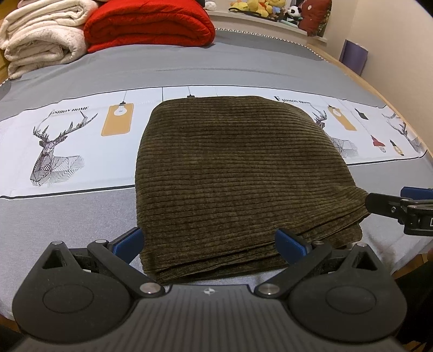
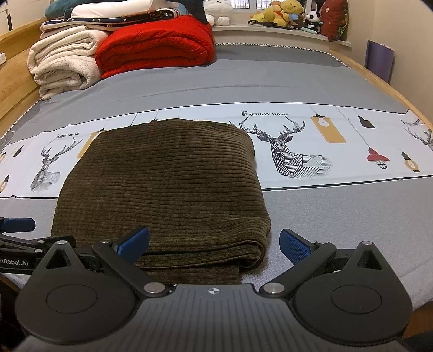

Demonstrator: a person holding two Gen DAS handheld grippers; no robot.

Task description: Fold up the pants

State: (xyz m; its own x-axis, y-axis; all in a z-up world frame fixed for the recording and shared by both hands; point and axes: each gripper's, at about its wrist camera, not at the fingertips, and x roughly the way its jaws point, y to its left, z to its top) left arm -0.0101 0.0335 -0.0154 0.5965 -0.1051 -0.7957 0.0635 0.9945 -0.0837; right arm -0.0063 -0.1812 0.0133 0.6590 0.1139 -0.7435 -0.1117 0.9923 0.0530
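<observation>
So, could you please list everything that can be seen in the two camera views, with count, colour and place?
folded corduroy pants: one, dark olive-brown, near edge of the bed, lying across the printed band
bed sheet: one, grey with a white band of deer and lamp prints, covering the bed
red blanket: one, red, folded, far left of the bed
cream blankets: a folded stack, cream-white, left of the red one
plush toys: several, mostly yellow, one panda, on the ledge behind the bed
bed frame: one, light wood, around the mattress
left gripper: one, black with blue pads, open, at the near edge of the pants
right gripper: one, same colours, open, at the near right corner of the pants
</observation>
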